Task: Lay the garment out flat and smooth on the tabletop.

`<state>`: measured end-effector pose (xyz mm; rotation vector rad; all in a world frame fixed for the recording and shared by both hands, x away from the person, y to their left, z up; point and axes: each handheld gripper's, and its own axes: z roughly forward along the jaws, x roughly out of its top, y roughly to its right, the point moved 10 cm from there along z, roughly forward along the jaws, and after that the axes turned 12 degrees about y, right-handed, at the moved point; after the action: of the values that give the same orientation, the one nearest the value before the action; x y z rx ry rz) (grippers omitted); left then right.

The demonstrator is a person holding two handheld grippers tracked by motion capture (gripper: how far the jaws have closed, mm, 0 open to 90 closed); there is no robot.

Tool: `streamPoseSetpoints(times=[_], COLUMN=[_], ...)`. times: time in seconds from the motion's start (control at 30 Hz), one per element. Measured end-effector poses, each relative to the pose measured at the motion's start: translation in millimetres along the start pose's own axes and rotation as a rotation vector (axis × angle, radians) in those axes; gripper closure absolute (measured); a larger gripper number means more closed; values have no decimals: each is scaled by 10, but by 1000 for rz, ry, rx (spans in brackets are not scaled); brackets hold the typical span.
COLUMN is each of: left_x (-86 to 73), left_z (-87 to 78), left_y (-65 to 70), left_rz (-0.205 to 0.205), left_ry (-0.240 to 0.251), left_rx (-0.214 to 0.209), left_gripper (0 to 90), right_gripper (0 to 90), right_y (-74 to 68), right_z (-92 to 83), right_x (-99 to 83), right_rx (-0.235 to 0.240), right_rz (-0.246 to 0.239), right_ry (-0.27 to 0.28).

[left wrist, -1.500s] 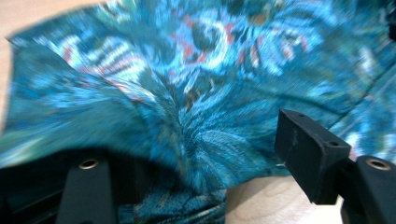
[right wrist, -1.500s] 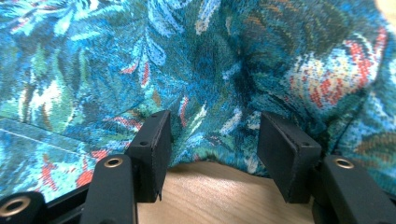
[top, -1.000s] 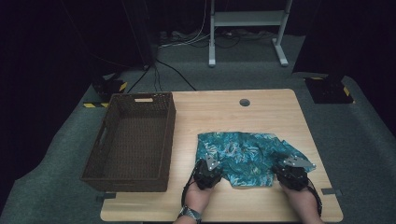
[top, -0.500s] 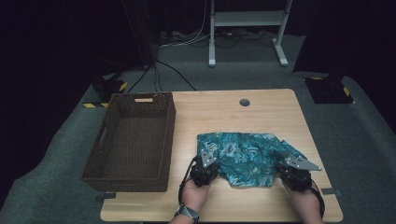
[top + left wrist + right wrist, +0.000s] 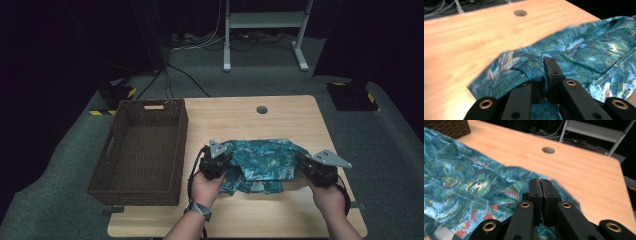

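A teal, leaf-printed cloth lies on the right half of the table, crumpled and partly folded, its long axis running across the table from left to right. Its far edge sits roughly straight and parallel to the table's far side; its near edge bunches and hangs in loose folds between the two grippers.

The left gripper holds the cloth's left end — in the left gripper view its jaws have just been closing, and a fold of fabric is pinched between them, the cloth wrapping over the left jaw. The right gripper holds the right end; in the right gripper view its jaws are clenched almost flush, with the thin edge of the cloth caught between them. Both ends are lifted slightly off the table, so the cloth sags in the middle.

A dark wicker basket stands on the left part of the table, just beside the cloth's left end but apart from it, its long axis running from near to far. A round hole sits in the table beyond the cloth — well clear of the fabric.
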<state>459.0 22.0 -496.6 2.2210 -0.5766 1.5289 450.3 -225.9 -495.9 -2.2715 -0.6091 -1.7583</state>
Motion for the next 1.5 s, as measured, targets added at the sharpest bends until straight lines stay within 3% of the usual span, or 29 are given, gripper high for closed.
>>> streamPoseSetpoints(times=[0.23,0.43,0.57,0.77,1.03,1.17,1.23,1.3,1.5], left_x=[297,470,448,323,321,218,182,180,233], left_z=[96,267,432,658,1007,1089,1084,1052,925], left_y=[-201,-358,-444,-537,-702,-753,-751,-757,-799], left_rz=[-2,-17,-39,-84,-91,-93,-106,-104,-103], left_ry=[19,27,12,-8,-46,-88,-92,-79,-61], left_rx=[30,56,69,81,107,141,143,146,159], left_gripper=[835,834,832,819,789,625,524,477,332], right_gripper=[877,877,877,877,876,872,858,828,671], right_y=[86,189,266,412,612,745,783,821,868], right_z=[171,396,552,837,1222,1418,1490,1525,1433], right_x=[344,503,519,443,427,334,273,231,248], right_rx=[-6,-13,-17,-27,-52,-78,-85,-93,-101], right_rz=[-19,-23,-11,12,52,75,71,73,61], right_ry=[41,50,47,2,-67,-135,-160,-173,-139])
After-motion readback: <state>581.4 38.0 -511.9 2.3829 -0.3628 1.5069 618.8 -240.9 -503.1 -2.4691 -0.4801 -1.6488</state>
